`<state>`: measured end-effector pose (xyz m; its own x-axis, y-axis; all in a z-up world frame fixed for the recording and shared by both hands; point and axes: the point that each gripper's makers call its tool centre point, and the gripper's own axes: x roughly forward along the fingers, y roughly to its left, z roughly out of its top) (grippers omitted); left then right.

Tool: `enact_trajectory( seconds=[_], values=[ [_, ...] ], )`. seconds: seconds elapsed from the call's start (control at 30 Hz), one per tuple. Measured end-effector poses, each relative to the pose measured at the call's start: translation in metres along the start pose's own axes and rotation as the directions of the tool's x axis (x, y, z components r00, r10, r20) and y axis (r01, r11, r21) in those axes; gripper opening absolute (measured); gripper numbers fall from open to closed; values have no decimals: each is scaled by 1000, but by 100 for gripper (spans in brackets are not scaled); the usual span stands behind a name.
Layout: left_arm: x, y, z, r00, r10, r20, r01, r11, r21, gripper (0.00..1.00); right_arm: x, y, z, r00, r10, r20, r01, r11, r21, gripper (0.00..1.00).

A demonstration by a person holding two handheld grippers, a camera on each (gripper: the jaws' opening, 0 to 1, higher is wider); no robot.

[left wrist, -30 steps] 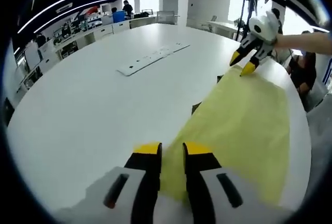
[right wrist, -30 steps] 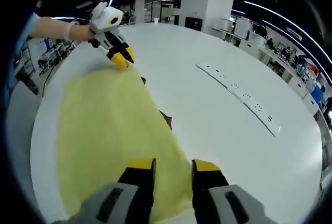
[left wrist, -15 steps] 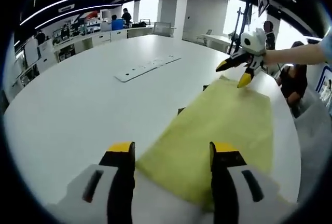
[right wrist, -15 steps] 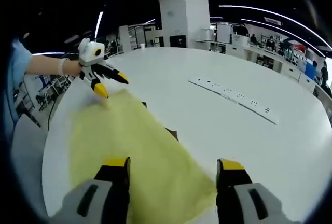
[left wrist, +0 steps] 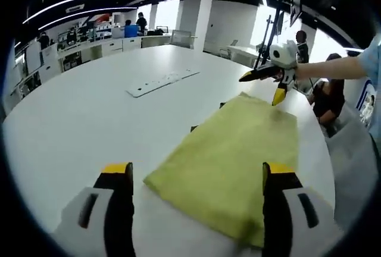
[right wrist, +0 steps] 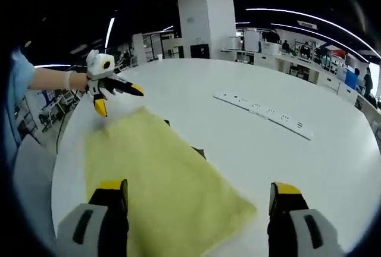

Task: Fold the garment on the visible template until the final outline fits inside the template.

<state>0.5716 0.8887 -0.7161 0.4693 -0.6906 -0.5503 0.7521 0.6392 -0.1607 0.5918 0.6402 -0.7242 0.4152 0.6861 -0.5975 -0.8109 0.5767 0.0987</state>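
Lying flat: your yellow garment (left wrist: 232,162) is spread as a folded rectangle on the white surface (left wrist: 77,126), close to the rounded edge nearest you.
Garment, right gripper view: the same yellow garment (right wrist: 161,179) runs from between your near tongs toward the far tongs, one corner pointing out over the bare surface (right wrist: 286,150).
Left tongs: your left tongs (left wrist: 197,172) are spread wide, jaws apart on either side of the near end of the garment, gripping nothing; whether they touch the cloth you cannot tell.
Left tongs, seen from the right gripper view: the left tongs (right wrist: 117,99) hang just above the far corner of the garment, yellow tips splayed, off the cloth.
Right tongs: your right tongs (right wrist: 199,190) are also spread wide, with the garment's near end lying between the jaws and nothing pinched.
Right tongs, seen from the left gripper view: the right tongs (left wrist: 262,86) hover over the far corner, jaws apart, one tip pointing down near the cloth edge.
Template: dark corners (left wrist: 194,128) peek out beside the garment's long edge.
Power strip: a long white power strip (left wrist: 156,82) lies well apart from the garment on the surface.
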Motion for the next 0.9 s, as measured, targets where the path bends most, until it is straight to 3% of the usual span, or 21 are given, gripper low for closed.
enact_trajectory(
  seconds=[0.37, 0.67, 0.9],
  values=[
    [-18, -19, -3, 999, -19, 32, 21, 998, -55, 99, -32, 15, -15, 999, -13, 30, 10, 997, 82, 100],
    [-38, -31, -2, 997, -17, 79, 26, 992, -121, 94, -53, 32, -30, 999, -21, 49, 15, 993, 121, 98],
    [-52, -47, -12, 996, -20, 89, 30, 992, -119, 93, -71, 40, -40, 997, -42, 69, 31, 989, 146, 95]
  ],
)
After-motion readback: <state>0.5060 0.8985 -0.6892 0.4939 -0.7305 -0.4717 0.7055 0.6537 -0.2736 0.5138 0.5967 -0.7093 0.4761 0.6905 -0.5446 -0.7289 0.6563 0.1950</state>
